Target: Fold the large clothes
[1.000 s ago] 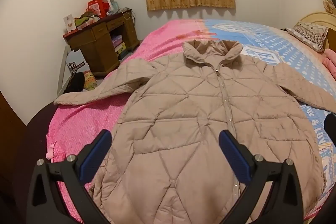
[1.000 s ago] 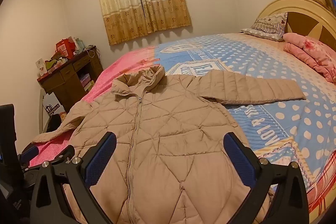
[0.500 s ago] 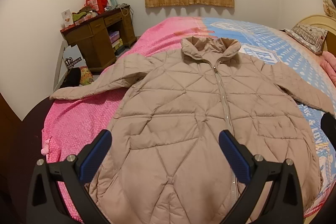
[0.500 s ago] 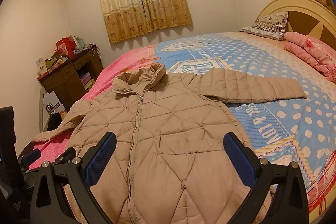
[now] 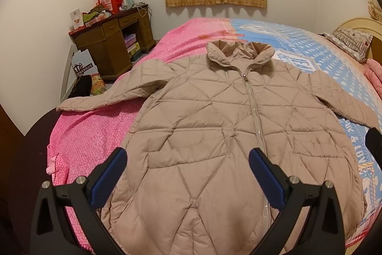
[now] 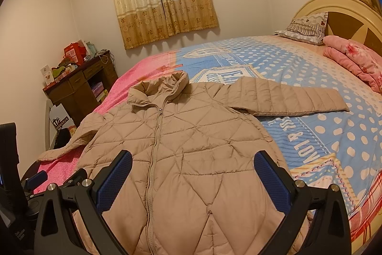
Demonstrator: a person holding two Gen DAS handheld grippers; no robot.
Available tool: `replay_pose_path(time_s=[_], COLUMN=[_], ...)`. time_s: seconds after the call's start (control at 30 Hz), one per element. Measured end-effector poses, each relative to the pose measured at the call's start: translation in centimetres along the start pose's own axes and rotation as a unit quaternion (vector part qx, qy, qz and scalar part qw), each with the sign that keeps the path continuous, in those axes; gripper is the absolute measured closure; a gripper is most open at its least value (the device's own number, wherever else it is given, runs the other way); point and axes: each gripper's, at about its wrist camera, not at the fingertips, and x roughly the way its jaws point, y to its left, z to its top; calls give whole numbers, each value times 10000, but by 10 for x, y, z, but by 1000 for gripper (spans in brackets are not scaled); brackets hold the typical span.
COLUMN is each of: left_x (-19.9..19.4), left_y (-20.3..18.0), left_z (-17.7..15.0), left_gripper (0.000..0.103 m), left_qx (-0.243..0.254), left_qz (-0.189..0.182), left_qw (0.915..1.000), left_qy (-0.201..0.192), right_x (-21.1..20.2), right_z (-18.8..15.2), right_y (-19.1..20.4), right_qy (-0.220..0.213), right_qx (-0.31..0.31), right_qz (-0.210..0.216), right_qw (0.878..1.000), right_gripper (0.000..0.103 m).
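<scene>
Jacket hem cut off at 6 o'clock in both views. Left gripper [image 5: 187, 170] and right gripper [image 6: 193, 172] fingers spread wide, holding nothing. Beige quilted jacket [image 5: 214, 126] lies flat, zipped, on the bed [image 6: 298, 59], spanning between fingers toward 12, sleeves out at 9 and 3.

Your left gripper [image 5: 187, 169] and right gripper [image 6: 193, 171] hover above the jacket [image 5: 214, 135], jaws wide, nothing between them. Bare bedspread [image 6: 322, 130] lies open below the right sleeve [image 6: 286, 99]. Desk [image 5: 112, 44] crowds the left side; pillow [image 6: 308, 26] and pink blanket [image 6: 355, 59] block the headboard end.
</scene>
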Motion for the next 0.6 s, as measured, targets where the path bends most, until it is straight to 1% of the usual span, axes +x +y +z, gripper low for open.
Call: replay_pose_path(time_s=[0.6], left_x=[1], left_y=[2], left_z=[-3], left_gripper=[0], left_qx=[-17], left_qz=[-15], left_qw=[10000], left_qy=[10], right_x=[3], right_z=[-2], right_y=[0], right_qy=[24], right_qx=[6], right_qz=[37], right_qw=[10000], right_gripper=[1])
